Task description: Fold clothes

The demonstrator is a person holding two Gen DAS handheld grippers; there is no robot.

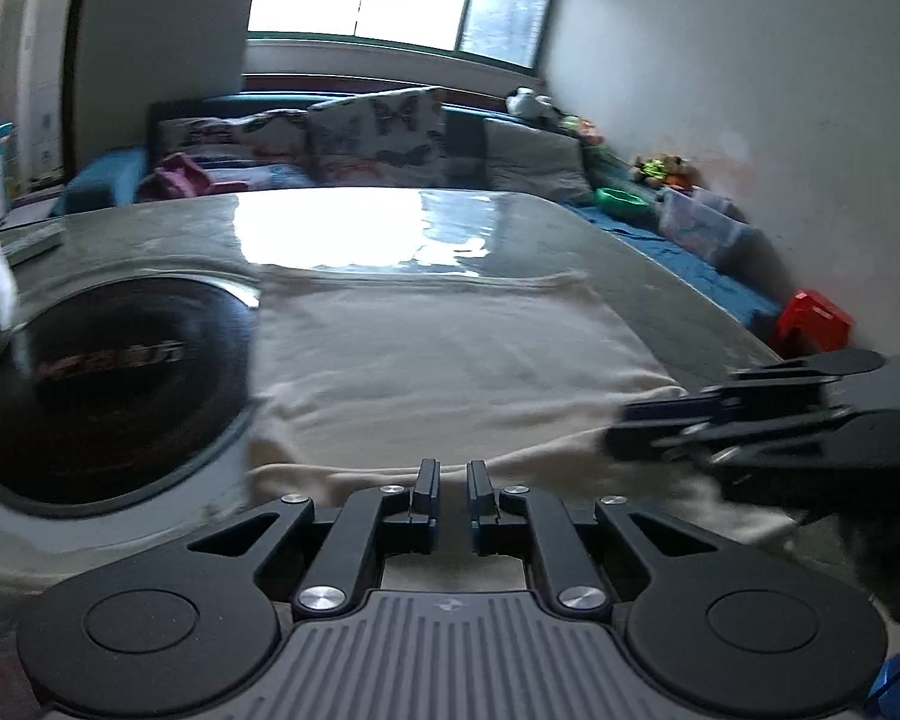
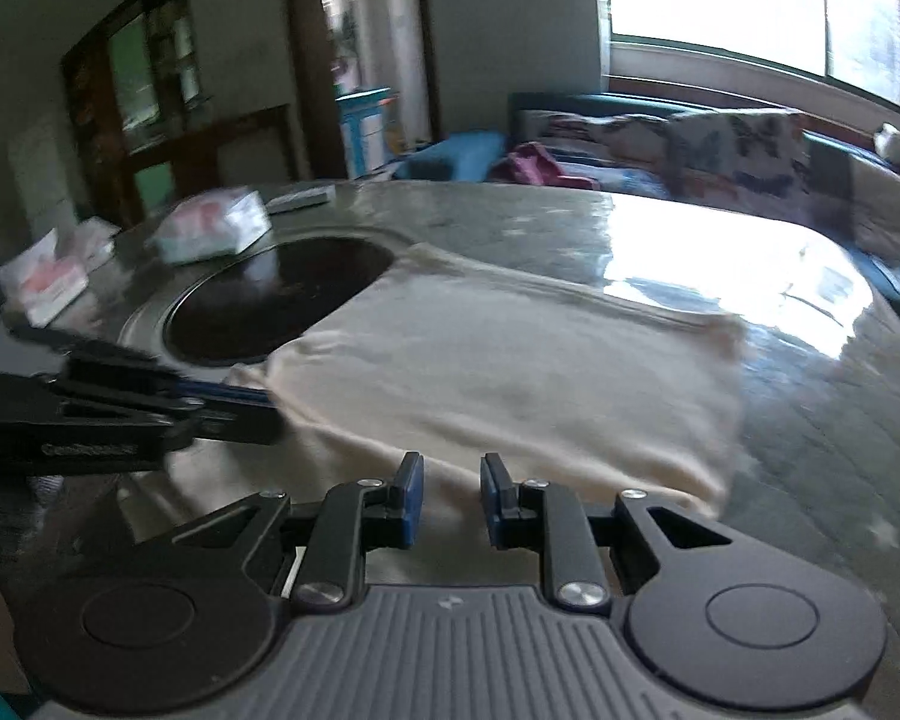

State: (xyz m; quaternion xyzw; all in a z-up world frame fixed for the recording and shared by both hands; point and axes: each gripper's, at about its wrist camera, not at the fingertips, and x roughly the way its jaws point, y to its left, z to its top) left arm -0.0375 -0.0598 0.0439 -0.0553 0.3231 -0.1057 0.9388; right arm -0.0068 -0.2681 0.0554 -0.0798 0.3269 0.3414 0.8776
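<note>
Beside the dark round inset [image 1: 108, 384] of a glossy table [image 1: 354, 222], a cream garment [image 1: 450, 348] lies flat for folding; the left gripper [image 1: 453, 483] and right gripper [image 2: 452, 480] sit at its near edge, jaws narrowly apart, seemingly gripping nothing.

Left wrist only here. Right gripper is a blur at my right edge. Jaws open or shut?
Observer: On the right wrist view the right gripper shows a narrow gap between its jaws, and the pads press on nothing.
Operator: It hides the cloth's near right corner from me. Where is it?
Observer: The cloth ends off to that gripper's right, with the corner resting on the table.
Operator: White thing cut off at my left edge?
Observer: A white packet beside the black disc. More packets lie further left.
</note>
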